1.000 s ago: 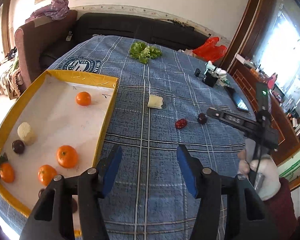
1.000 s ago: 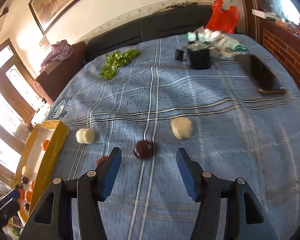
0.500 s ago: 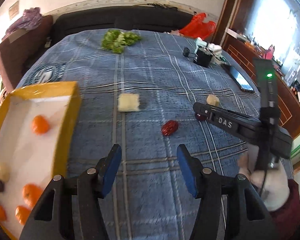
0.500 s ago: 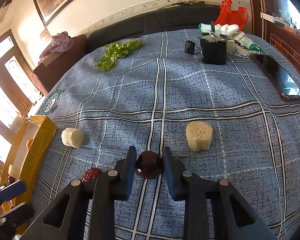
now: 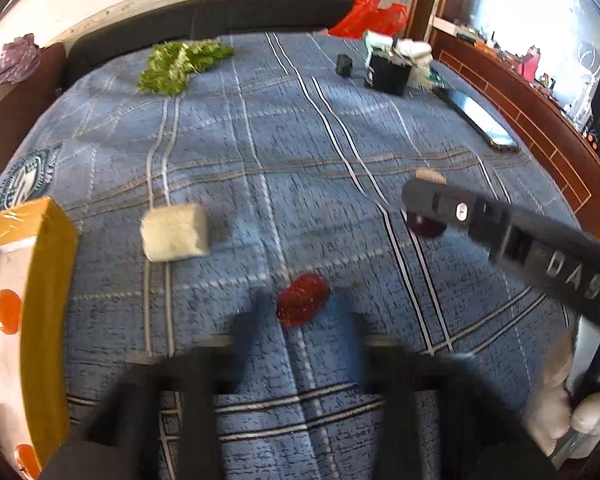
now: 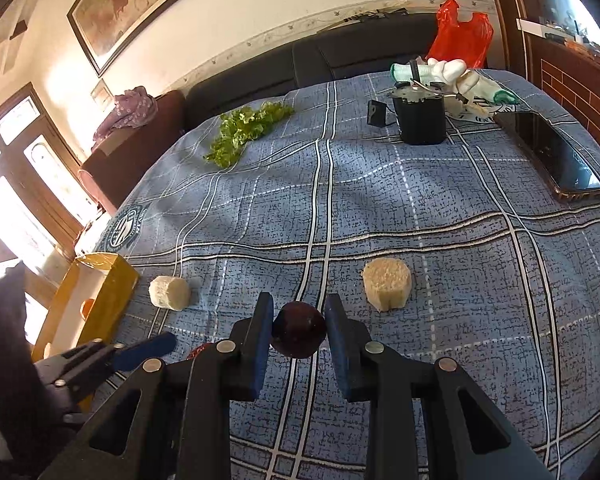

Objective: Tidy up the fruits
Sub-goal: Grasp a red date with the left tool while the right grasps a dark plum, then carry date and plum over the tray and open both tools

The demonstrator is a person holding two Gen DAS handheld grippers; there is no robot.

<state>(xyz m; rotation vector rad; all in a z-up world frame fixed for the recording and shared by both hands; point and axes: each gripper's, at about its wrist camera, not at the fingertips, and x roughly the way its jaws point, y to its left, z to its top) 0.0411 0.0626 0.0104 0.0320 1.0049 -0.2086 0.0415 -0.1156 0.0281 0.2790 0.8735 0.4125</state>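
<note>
My right gripper (image 6: 299, 330) is shut on a dark round plum (image 6: 299, 335), just above the blue cloth; it also shows from the side in the left wrist view (image 5: 424, 216). My left gripper (image 5: 302, 320) is open, blurred, its fingers either side of a red date (image 5: 303, 304) on the cloth. A pale cut fruit piece (image 5: 176, 232) lies left of the date. A second pale piece (image 6: 387, 284) lies right of the plum. The yellow tray (image 5: 52, 280) with oranges (image 5: 7, 311) is at the far left.
Green lettuce (image 6: 246, 132) lies at the back of the table. A black cup (image 6: 420, 120), gloves (image 6: 452, 76) and a small black box (image 6: 376, 114) stand at the back right. A phone (image 6: 552, 160) lies by the right edge. A sofa runs behind.
My left gripper swung right, away from the tray, and came down around the red date. My right gripper moved forward, closed on the plum and lifted it slightly.
</note>
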